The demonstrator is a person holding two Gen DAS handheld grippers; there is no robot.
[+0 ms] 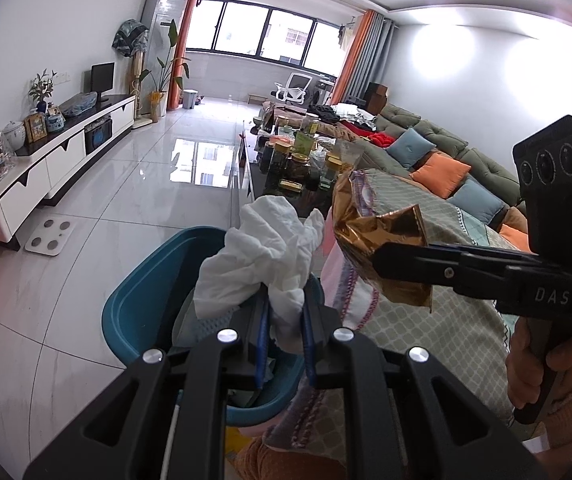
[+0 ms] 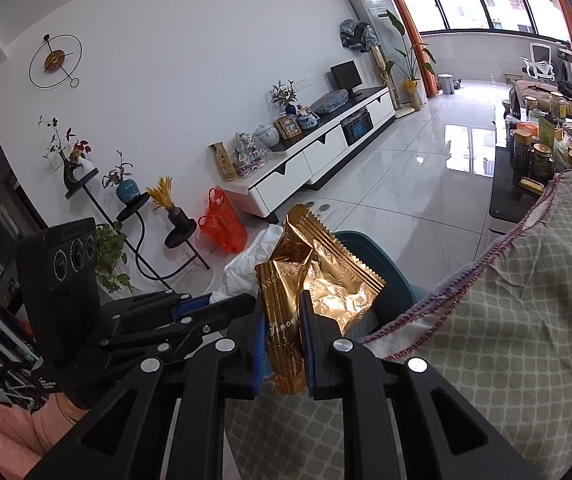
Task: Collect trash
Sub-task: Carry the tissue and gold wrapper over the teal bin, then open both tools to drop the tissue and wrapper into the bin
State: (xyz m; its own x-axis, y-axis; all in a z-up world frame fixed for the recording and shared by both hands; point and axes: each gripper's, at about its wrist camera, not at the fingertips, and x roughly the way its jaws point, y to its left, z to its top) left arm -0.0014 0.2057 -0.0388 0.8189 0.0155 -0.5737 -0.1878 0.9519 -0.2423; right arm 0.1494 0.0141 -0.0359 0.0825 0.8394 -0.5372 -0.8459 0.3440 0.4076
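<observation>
Though clear of bin (image 1: 142, 304), blanket (image 1: 425, 344) alongside.

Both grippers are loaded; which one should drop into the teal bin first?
Left. The left gripper holds the white tissue directly above the teal bin; the gold wrapper sits nearer the rim.

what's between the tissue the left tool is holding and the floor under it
The blue bin: in the left wrist view, the white tissue held in the left tool hangs over its open mouth, nothing else between.
</observation>
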